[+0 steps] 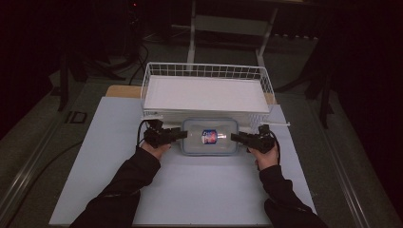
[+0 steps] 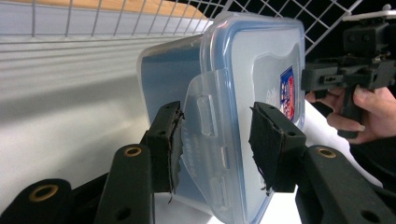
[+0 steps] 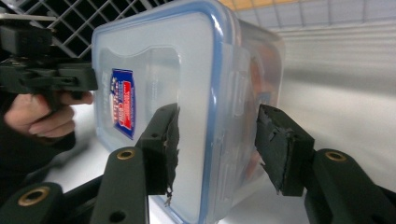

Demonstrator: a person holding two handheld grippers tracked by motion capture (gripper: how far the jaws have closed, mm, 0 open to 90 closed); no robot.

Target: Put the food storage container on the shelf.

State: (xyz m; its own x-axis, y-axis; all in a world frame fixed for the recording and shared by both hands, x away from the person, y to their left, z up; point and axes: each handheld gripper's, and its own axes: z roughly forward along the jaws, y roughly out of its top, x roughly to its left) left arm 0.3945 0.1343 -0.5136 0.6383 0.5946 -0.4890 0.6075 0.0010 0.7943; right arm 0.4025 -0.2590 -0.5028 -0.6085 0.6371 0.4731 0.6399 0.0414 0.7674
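White table sheet (image 1: 190,190), wire basket (image 1: 204,71), dark room

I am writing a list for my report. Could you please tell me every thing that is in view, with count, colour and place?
Container: one, clear plastic with blue-rimmed lid and red-blue label, on the white table sheet, between the two grippers.
Wire basket: one, white, behind the container.
Table sheet: one, white, under everything.
Left gripper: one, black, at the container's left end, jaws around the side latch, a gap at one pad.
Right gripper: one, black, at the container's right end, jaws astride the lid edge, not touching.
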